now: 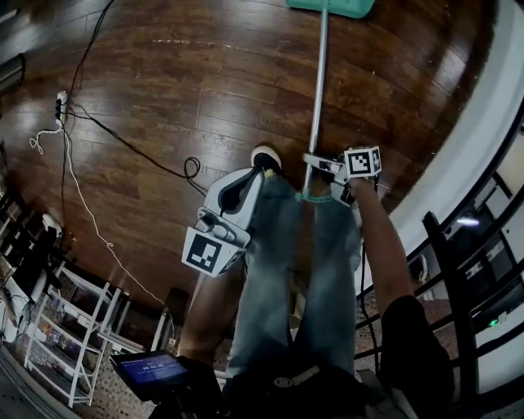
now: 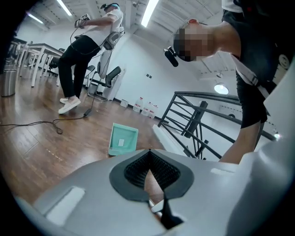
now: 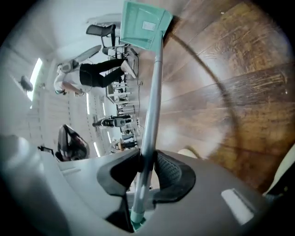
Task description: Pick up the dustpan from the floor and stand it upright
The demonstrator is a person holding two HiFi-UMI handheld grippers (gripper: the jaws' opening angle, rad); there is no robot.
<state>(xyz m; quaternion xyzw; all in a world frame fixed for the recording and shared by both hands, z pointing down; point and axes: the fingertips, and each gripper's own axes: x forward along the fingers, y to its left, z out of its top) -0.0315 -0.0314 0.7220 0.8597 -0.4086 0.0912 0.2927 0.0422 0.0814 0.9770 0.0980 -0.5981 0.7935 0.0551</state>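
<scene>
The dustpan has a teal pan (image 1: 332, 6) and a long silver handle (image 1: 318, 90). In the head view the pan rests on the wood floor at the top edge, and the handle slants back toward me. My right gripper (image 1: 315, 168) is shut on the handle near its teal end cap; in the right gripper view the pads (image 3: 168, 168) press both sides of the handle (image 3: 152, 106), with the pan (image 3: 144, 25) far ahead. My left gripper (image 1: 255, 176) hangs left of the handle, apart from it, jaws together and holding nothing. It faces the pan (image 2: 122, 139) across the floor.
Black and white cables (image 1: 123, 143) and a power strip (image 1: 61, 102) lie on the floor at left. A white rack (image 1: 74, 327) stands at lower left and a black railing (image 1: 467, 270) runs along the right. Another person (image 2: 87, 50) stands far off. My shoe (image 1: 266, 154) is beside the handle.
</scene>
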